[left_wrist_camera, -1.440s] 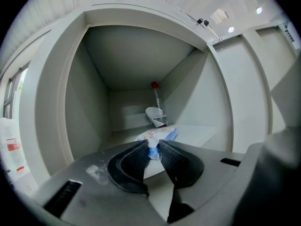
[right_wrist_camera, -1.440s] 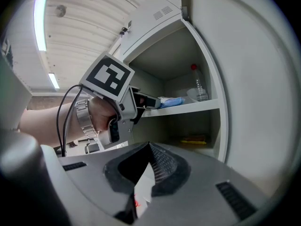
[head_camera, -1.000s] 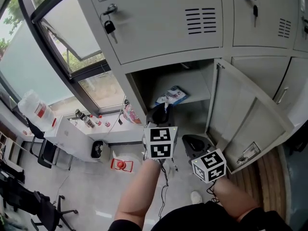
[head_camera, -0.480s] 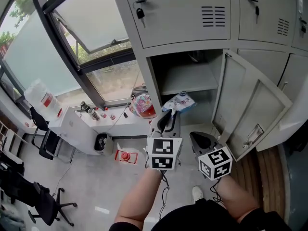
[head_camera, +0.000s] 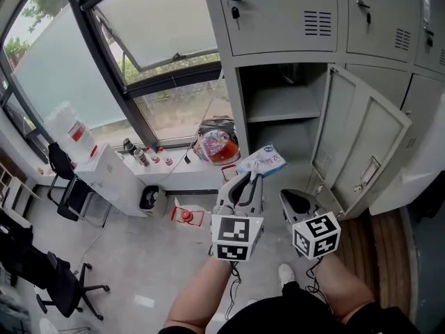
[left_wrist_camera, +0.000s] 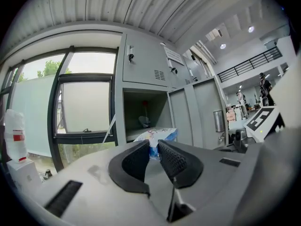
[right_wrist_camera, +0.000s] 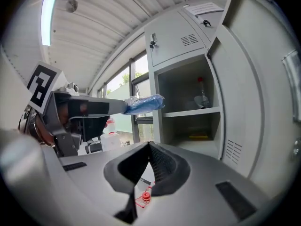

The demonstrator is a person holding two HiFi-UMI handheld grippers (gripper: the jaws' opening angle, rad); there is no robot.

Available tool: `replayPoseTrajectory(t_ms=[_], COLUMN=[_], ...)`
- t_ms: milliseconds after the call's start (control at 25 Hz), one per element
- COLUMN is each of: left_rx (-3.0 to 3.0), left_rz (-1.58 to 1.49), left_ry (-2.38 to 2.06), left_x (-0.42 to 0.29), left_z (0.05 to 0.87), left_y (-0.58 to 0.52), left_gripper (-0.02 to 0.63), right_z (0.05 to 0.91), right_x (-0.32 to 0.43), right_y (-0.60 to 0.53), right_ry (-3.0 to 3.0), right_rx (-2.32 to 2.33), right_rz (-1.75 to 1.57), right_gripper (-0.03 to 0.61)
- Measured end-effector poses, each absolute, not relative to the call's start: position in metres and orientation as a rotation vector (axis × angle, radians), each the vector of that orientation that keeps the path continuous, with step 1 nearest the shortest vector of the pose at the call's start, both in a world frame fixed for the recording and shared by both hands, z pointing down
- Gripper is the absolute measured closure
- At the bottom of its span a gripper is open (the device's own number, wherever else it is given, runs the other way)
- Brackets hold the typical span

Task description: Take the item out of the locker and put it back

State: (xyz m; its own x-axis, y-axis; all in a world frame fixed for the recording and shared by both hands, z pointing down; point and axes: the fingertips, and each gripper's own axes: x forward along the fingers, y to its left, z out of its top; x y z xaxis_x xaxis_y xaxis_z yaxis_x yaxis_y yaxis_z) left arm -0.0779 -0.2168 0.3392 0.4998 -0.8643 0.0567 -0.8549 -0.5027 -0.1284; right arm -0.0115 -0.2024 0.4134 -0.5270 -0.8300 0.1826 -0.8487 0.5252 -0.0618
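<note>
Packet (left_wrist_camera: 159, 136) clamped in left tool (left_wrist_camera: 153, 149), right tool (right_wrist_camera: 149, 149) closed empty, bottle (right_wrist_camera: 201, 92) on shelf (right_wrist_camera: 186, 112) clear only in gripper views.

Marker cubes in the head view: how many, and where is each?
2. One cube on the left gripper, which holds the packet; one cube on the right gripper beside it.
</note>
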Motion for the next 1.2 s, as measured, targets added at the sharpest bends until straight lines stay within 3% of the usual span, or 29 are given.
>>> replayPoseTrajectory(t_ms=[760, 1200], left_rx=[-2.773, -2.771], left_rz=[-0.194, -0.158], left_ry=[1.441, 1.412], left_x=[-0.112, -0.107], left_z=[0.401, 0.393], left_y=[-0.105, -0.094], left_gripper=[0.551, 0.551], right_z=[0.428, 0.414], right_x=[-0.025, -0.017], right_y=[-0.12, -0.11], right_ry=[-2.562, -2.549], right_rx=[1.539, 1.57], right_rz=[0.223, 0.181], right_gripper=[0.526, 0.526])
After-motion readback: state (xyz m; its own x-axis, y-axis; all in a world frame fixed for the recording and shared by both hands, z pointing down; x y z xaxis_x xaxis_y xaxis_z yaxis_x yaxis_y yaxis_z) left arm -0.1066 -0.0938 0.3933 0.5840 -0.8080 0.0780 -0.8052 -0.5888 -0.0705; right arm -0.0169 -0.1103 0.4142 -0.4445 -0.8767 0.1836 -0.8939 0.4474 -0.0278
